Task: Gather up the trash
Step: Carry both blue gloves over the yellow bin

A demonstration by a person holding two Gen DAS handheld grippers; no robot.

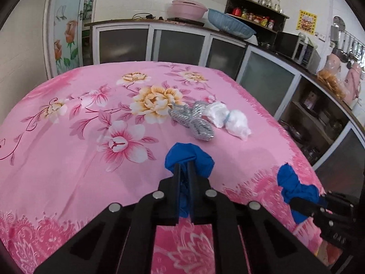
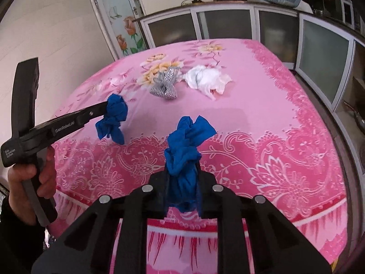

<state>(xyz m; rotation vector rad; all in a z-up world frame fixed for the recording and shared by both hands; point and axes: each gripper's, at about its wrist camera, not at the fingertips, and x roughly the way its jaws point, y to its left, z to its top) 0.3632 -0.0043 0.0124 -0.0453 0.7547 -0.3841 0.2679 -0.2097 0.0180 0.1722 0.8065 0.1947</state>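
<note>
On the pink floral tablecloth each gripper, left and right, is clamped on a blue plastic piece, which may slip out if the thin film slides.

On the table, foil wad lies left of, touching, plastic wad.

A pink floral tablecloth covers the table; a pink lidded pot and a blue plastic basin sit on the counter.
</note>
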